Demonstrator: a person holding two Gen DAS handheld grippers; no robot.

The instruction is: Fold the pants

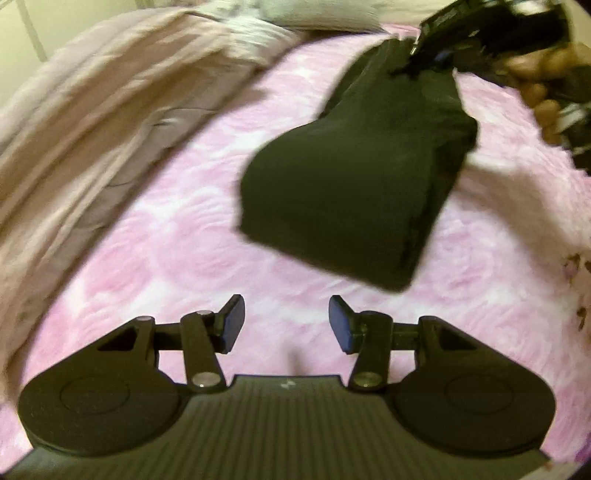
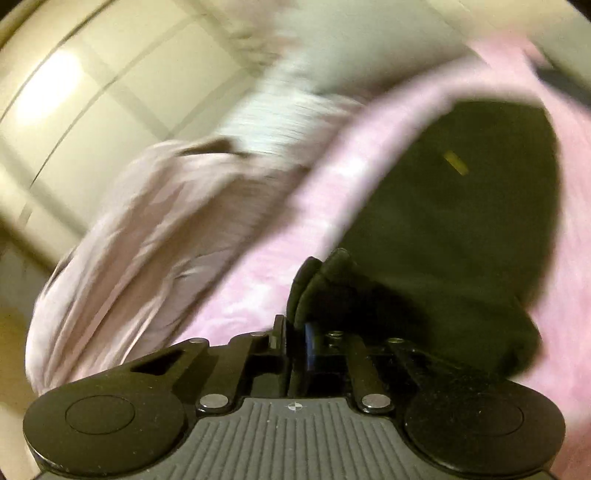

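Home bedroom. A bed with a pink rose-patterned bedspread (image 1: 155, 229) fills the left wrist view; a rumpled beige blanket (image 1: 92, 122) is heaped along its left side, and a pale pillow (image 1: 314, 14) lies at the far end. Cream panelled wall or wardrobe doors (image 2: 92, 92) stand beyond the bed, blurred.

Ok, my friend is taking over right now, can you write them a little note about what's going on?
Left gripper: open, empty, hovering over the pink blanket.
Right gripper: shut on a bunched edge of the black pants, lifting that end.
The pants look already folded into a thick bundle, one end raised, the rest hanging over the bed.
A beige quilt lies beside.
Left: lay the bundle flat and, probably, tidy the last fold.
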